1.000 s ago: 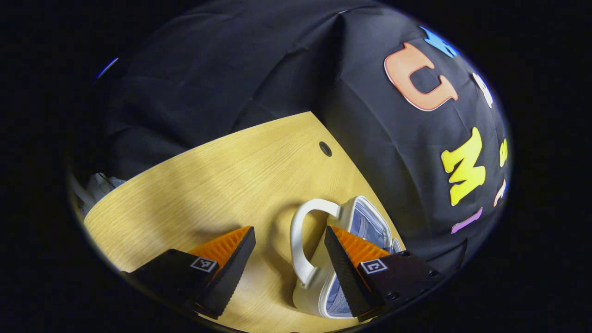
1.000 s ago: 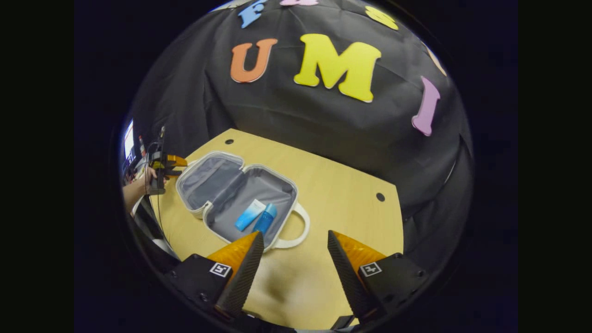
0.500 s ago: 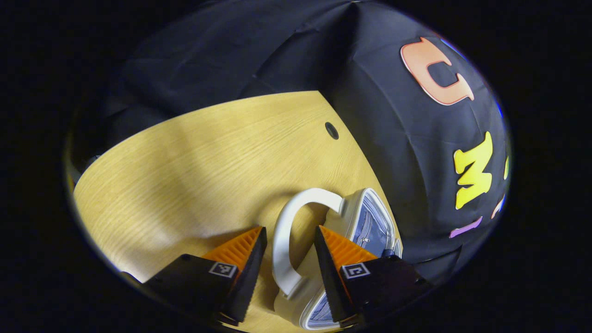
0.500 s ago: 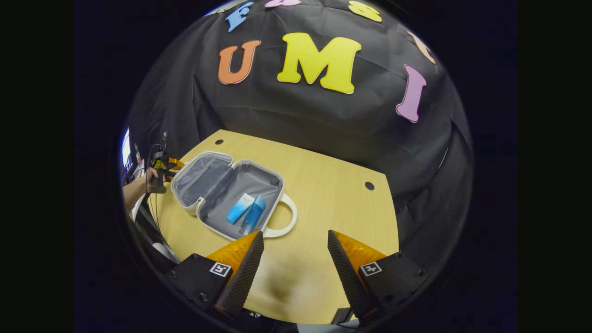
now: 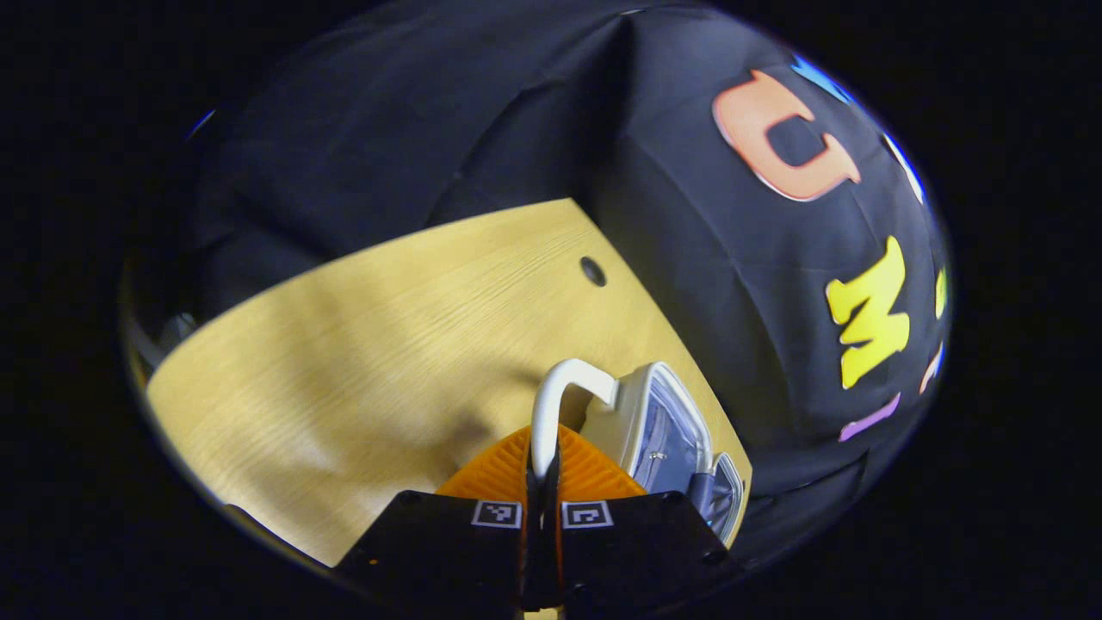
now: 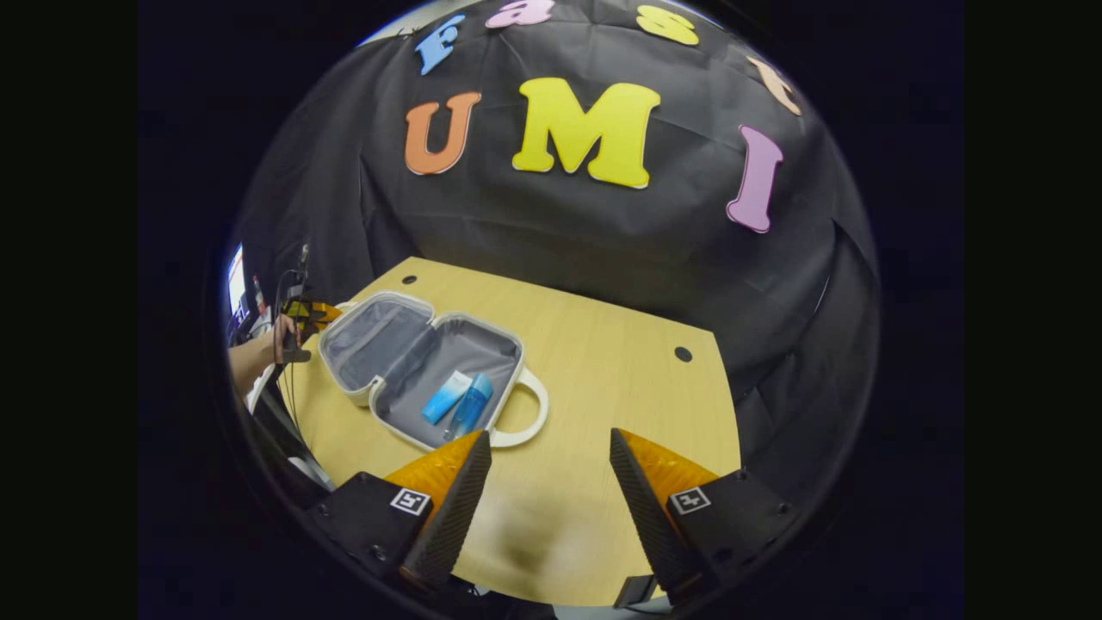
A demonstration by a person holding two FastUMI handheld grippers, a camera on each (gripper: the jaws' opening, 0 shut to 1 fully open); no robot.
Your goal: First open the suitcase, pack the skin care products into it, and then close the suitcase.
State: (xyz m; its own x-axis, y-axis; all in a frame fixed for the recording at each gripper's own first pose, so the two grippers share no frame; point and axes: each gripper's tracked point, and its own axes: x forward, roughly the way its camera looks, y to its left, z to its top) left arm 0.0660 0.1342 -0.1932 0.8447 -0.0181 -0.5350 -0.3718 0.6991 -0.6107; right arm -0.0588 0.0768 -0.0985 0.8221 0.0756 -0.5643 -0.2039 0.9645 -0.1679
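- Suitcase (image 6: 430, 366) lies open flat on tabletop (image 6: 620, 379), left of centre in right gripper view.
- 2 skin care products (image 6: 456, 400) already inside the near half, side by side → packing looks done.
- Left gripper (image 5: 542, 469): fingers pinched together on lid handle (image 5: 551, 400) of the far half.
- Right gripper (image 6: 551, 482): fingers apart, holding nothing, above bare tabletop near the case.
- Left to do: swing lid over, shut case. Zip not judged from here.
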